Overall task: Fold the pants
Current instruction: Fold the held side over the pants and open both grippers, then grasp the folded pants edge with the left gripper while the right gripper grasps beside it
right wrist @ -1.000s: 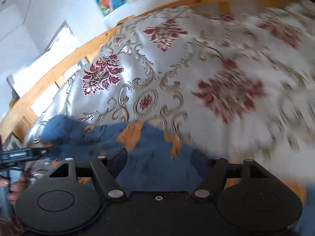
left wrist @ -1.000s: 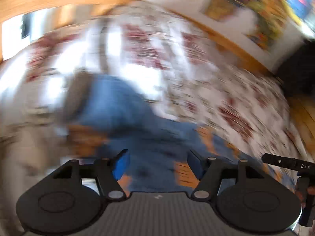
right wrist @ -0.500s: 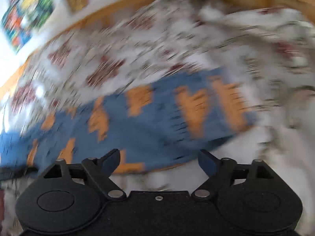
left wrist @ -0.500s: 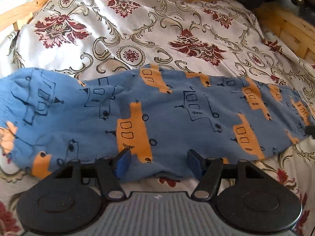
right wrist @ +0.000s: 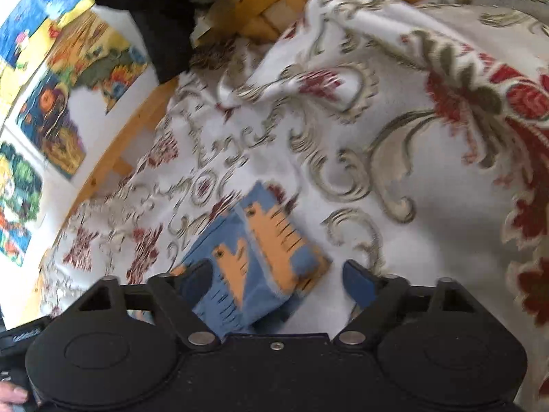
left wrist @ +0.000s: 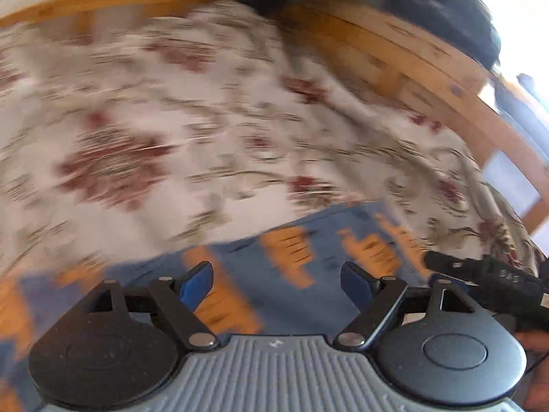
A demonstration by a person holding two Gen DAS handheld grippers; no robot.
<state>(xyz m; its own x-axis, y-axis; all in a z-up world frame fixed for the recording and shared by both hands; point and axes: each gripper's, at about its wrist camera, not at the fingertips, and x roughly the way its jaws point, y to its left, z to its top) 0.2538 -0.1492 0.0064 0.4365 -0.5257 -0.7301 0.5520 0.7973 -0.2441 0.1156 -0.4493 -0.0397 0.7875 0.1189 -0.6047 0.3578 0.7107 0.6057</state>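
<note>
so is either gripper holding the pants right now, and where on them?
Nothing is held. The left gripper and the right gripper are both open above the blue pants, with no cloth pinched between the fingers.

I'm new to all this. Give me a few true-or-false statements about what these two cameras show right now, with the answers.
1. The pants are blue with orange shapes. True.
2. The left gripper is clamped on the pants. False: its jaws stand open, gripping nothing.
3. The pants lie on a floral bedspread. True.
4. The right gripper is shut. False: it is open, with the pants' end between the jaws.
5. Colourful pictures hang on the wall. True.
</note>
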